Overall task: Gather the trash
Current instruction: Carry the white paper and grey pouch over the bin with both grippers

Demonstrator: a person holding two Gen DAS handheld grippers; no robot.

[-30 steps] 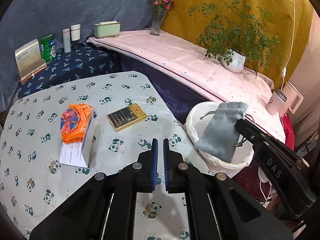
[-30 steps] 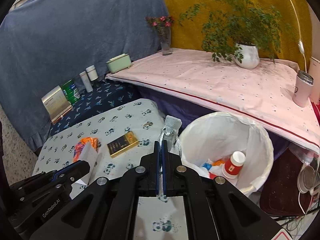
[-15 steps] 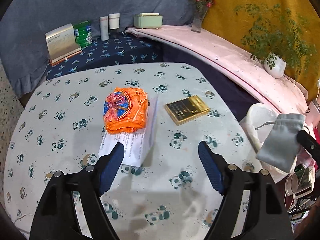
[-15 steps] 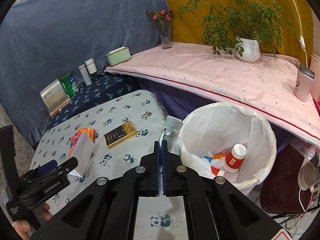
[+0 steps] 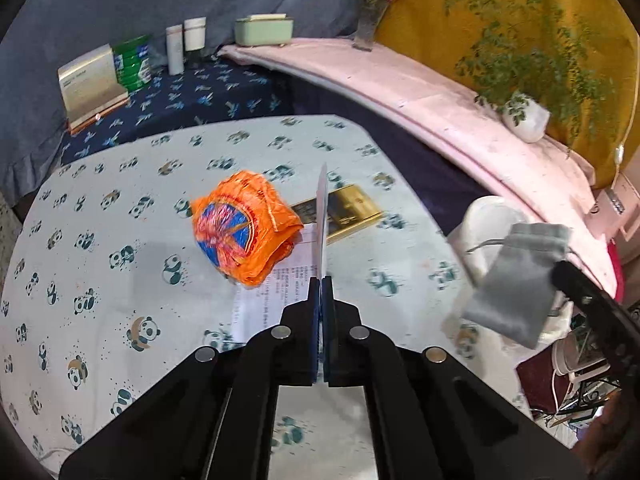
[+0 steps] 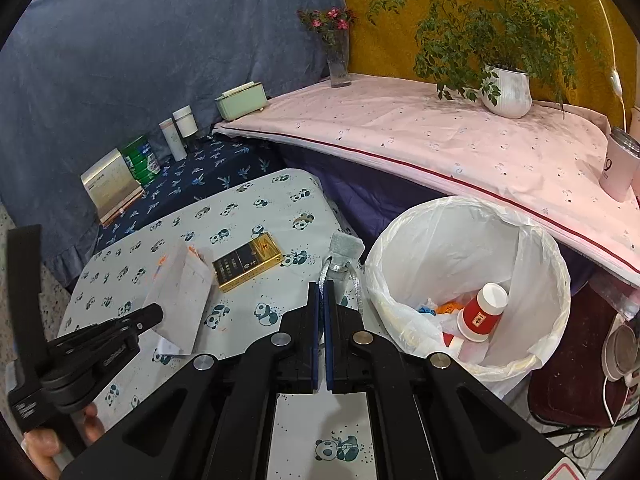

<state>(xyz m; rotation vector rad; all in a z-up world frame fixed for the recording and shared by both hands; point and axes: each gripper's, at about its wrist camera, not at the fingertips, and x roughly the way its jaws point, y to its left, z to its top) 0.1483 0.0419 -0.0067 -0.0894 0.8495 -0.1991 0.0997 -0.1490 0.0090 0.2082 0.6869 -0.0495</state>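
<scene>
- The left gripper [image 5: 323, 280] is seen closed, its jaws pinched on the raised edge of a folded sheet of paper [image 5: 322, 216] that stands up straight ahead of the tips; a thin edge is probably the only part of a flat sheet that can be caught.
- An orange wrapper [image 5: 244, 228] lies on the lower half of the paper, just left of the tips, so it may slide off when the sheet is lifted.
- The right gripper [image 6: 321, 294] is closed on the cord of a grey pouch [image 6: 343, 250], which hangs ahead of the tips; it appears held ready for dropping.
- The lined bin [image 6: 532, 232] stands to the right of that gripper, with a red cup [image 6: 482, 312] already inside.
- A gold box [image 6: 248, 266] is left ahead on the panda-print tablecloth [image 5: 100, 220].
- Behind, a pink-covered ledge [image 6: 440, 136] carries a potted plant [image 6: 506, 90].
</scene>
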